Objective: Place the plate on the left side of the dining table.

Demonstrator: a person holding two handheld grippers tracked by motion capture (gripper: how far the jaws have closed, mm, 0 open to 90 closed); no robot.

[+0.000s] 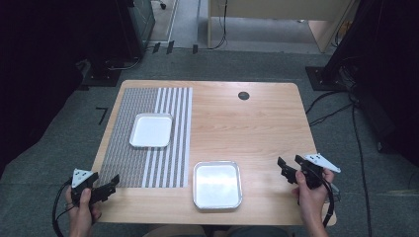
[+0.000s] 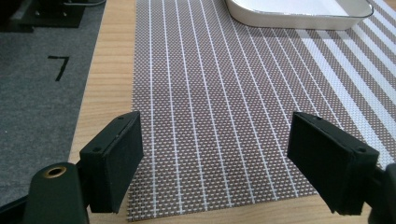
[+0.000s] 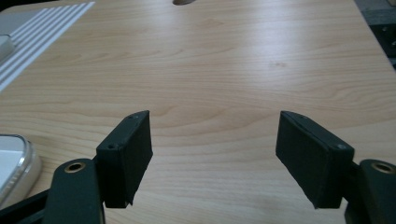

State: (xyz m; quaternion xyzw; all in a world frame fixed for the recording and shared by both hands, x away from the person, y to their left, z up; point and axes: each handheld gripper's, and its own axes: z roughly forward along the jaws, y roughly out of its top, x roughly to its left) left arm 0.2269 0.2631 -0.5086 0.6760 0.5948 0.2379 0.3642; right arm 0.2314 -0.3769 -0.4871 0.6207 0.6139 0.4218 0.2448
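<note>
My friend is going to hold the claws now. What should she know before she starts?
Left claw: open, holding nothing, over the near left corner of the striped placemat.
Right claw: open, holding nothing, over bare wood near the right edge of the table.
White tray: sits on the placemat, nothing in it.
Silver tray: sits on the bare wood at the near edge, right beside the placemat, nothing in it.
Done: nothing is gripped and neither tray is touched.
Left: probably the whole job; the silver tray lies nearest the claws, so likely start there.
</note>
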